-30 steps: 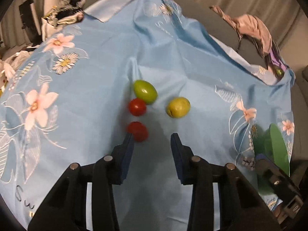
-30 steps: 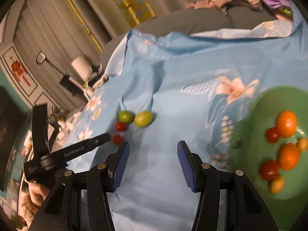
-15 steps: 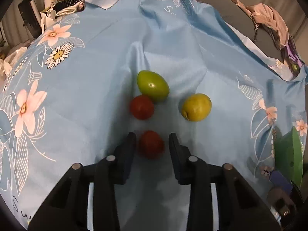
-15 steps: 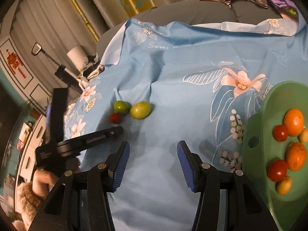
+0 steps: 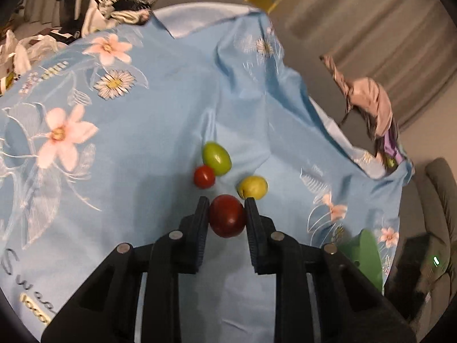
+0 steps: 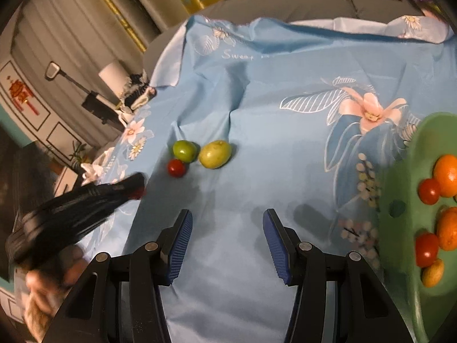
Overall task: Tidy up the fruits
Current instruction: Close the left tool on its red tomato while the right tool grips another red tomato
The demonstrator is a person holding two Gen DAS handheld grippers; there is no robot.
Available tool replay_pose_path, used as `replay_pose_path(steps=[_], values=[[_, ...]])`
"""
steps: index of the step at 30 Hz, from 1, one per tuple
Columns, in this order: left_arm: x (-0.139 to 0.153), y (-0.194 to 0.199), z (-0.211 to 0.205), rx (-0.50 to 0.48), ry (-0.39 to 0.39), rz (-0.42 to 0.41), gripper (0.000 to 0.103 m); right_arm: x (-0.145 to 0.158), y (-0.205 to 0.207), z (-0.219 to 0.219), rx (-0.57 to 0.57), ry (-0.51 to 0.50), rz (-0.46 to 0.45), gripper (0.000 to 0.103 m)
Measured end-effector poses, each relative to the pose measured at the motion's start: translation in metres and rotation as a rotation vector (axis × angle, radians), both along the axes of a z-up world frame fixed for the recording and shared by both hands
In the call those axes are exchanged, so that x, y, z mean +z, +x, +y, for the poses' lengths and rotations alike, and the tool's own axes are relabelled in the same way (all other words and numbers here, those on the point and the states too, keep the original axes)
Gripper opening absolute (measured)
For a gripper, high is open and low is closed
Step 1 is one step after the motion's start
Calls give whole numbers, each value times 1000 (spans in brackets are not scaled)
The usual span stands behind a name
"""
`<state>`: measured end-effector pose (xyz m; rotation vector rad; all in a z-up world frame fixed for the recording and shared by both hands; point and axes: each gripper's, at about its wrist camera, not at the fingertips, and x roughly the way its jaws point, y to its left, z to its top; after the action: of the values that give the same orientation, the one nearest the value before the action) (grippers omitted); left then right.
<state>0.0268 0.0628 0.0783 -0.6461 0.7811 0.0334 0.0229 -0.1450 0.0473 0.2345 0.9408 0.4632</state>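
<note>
My left gripper (image 5: 225, 211) is shut on a red tomato (image 5: 227, 215) and holds it above the blue flowered cloth (image 5: 142, 143). On the cloth beyond it lie a second red tomato (image 5: 204, 176), a green fruit (image 5: 216, 158) and a yellow-green fruit (image 5: 253, 187). The right wrist view shows the same three: the tomato (image 6: 176, 168), the green fruit (image 6: 184, 150), the yellow-green fruit (image 6: 214, 154). My right gripper (image 6: 227, 223) is open and empty over the cloth. A green bowl (image 6: 405, 171) at the right holds oranges (image 6: 447, 175) and tomatoes (image 6: 426, 249).
The green bowl's edge (image 5: 361, 253) shows at the lower right of the left wrist view. The left gripper (image 6: 85, 200) is a dark blur at the left of the right wrist view. Clothes (image 5: 371, 100) lie on the grey sofa behind the cloth. Clutter (image 5: 120, 11) sits at the far left.
My left gripper closed on the nearest red tomato and lifted it off the cloth, pulling back. My right gripper stayed open and shifted slightly.
</note>
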Motion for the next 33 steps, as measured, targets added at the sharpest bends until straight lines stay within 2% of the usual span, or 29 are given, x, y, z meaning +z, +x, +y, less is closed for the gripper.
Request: replay_pose_path(steps=[4, 7, 10, 14, 17, 23, 26, 28, 30, 33], values=[[9, -7, 14, 53, 24, -25, 24, -1, 27, 40, 50, 17, 49, 54], [6, -10, 25, 75, 20, -19, 24, -11, 57, 73, 79, 89, 121, 54], [5, -11, 35, 103, 42, -10, 24, -23, 76, 96, 52, 48, 167, 48], [7, -16, 46, 142, 62, -7, 24, -32, 85, 113, 54, 41, 169, 47], [4, -15, 48, 127, 58, 2, 24, -36, 86, 118, 20, -13, 151, 47], [4, -14, 47, 118, 45, 2, 25, -39, 86, 129, 60, -48, 140, 47], [3, -13, 47, 102, 23, 1, 25, -42, 86, 133, 58, -83, 134, 43], [4, -14, 47, 102, 21, -4, 25, -41, 84, 136, 76, -123, 106, 34], [4, -15, 49, 94, 12, -9, 25, -41, 80, 138, 99, -152, 78, 30], [4, -16, 51, 81, -11, -11, 24, -40, 74, 127, 79, -118, 95, 29]])
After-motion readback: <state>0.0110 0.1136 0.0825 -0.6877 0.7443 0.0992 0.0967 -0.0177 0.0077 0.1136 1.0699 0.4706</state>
